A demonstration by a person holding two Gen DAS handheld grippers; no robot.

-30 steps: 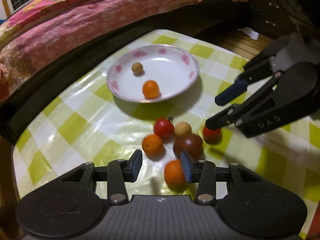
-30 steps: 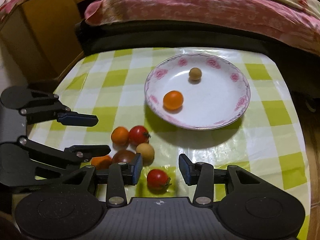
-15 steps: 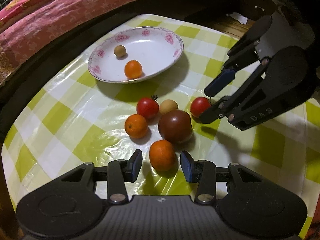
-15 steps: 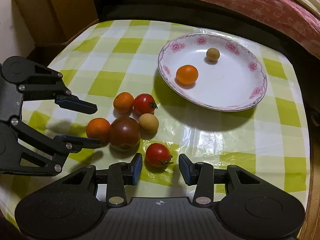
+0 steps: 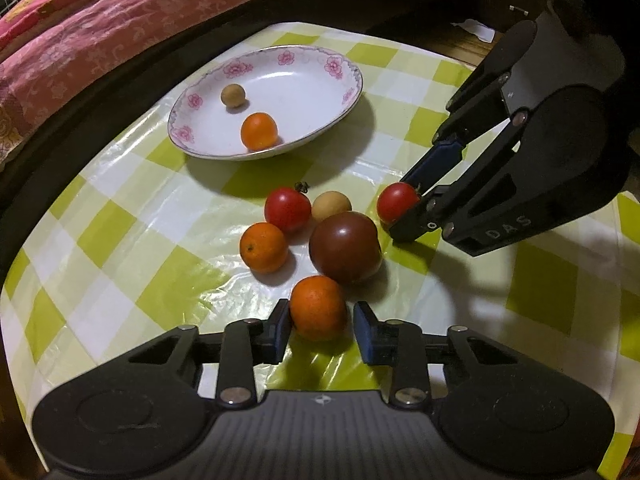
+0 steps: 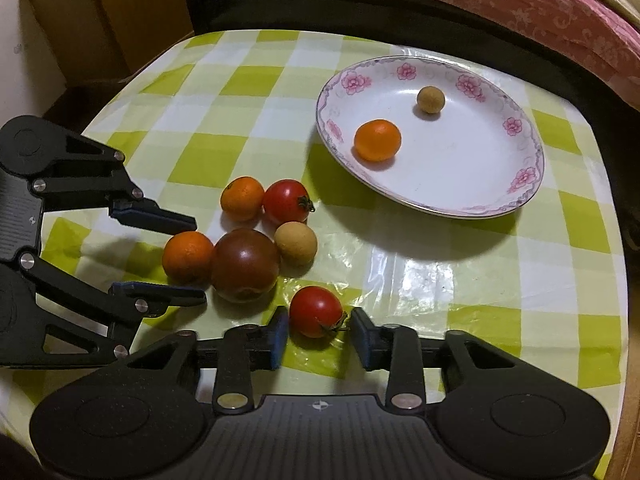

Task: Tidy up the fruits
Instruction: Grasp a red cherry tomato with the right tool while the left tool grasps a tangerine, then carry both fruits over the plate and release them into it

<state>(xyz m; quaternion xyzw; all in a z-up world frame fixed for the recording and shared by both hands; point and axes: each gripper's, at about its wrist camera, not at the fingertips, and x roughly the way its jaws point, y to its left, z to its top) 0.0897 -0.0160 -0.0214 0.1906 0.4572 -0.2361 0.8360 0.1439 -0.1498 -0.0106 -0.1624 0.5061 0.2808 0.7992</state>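
Observation:
My left gripper (image 5: 320,316) straddles an orange (image 5: 318,308) on the checked tablecloth. Its jaws are closing: the left pad touches the fruit and the right pad stands a sliver off. My right gripper (image 6: 318,326) is closing around a small red tomato (image 6: 316,312), with thin gaps at both pads. Each gripper shows in the other's view: the right gripper (image 5: 404,206) and the left gripper (image 6: 196,260). A white flowered plate (image 6: 532,184) holds an orange (image 6: 377,140) and a longan (image 6: 431,99).
Between the two grippers lie a dark tomato (image 6: 245,264), a longan (image 6: 296,244), a red tomato (image 6: 286,201) and an orange (image 6: 242,198), tightly clustered. A bed with a pink cover (image 5: 120,12) runs behind the table. A brown cabinet (image 6: 80,20) stands off its far left corner.
Both grippers have come down over their fruits, the left from beside the orange to astride it. Both pairs of jaws have narrowed in the last half second.

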